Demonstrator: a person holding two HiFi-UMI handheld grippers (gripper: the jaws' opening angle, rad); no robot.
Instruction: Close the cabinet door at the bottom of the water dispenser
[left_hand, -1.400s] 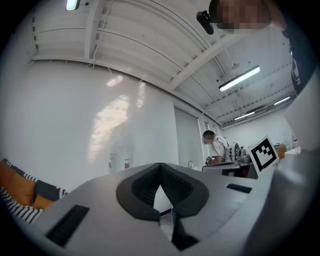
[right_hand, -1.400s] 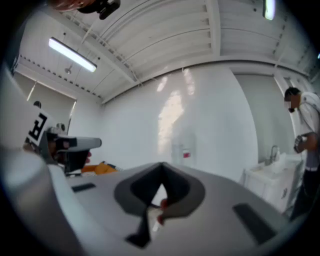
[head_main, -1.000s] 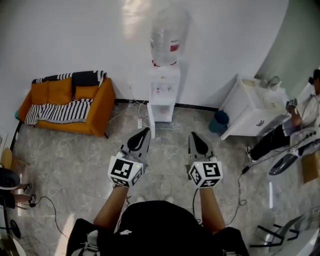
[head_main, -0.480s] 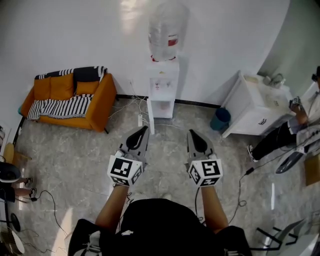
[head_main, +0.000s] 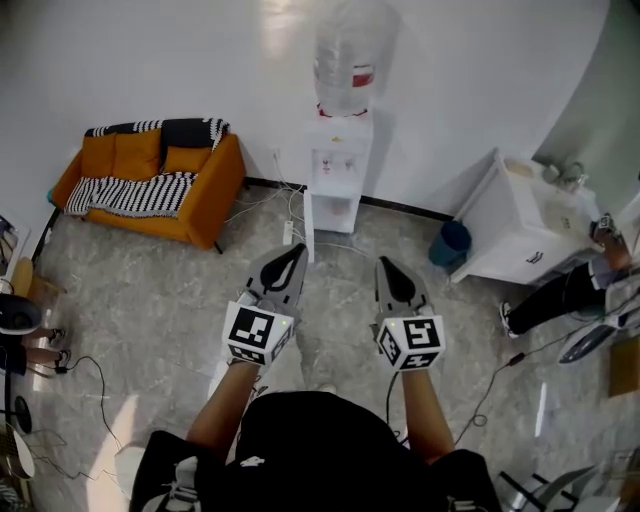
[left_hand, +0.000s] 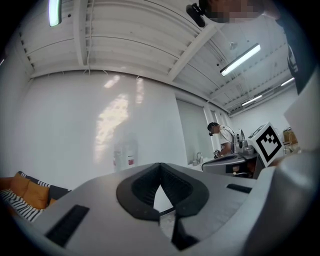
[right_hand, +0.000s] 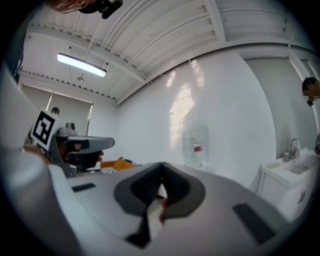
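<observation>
Both hand-held grippers have their jaws together with nothing between them. The left hand-held gripper (head_main: 296, 252) and the right hand-held gripper (head_main: 384, 266) point side by side across the bare marbled floor (head_main: 340, 300). Just ahead of the left one lie a power strip (head_main: 288, 232) and loose cables. Behind these, the cabinet door (head_main: 307, 228) stands swung out (hinged on its left side). It sits at the foot of the water dispenser (head_main: 336, 165), which is against the wall, well apart from both tips. Far left of the left hand-held gripper is an orange sofa (head_main: 150, 185). Right of the right one are a blue bin (head_main: 452, 243) and a white sink unit (head_main: 515, 225).
</observation>
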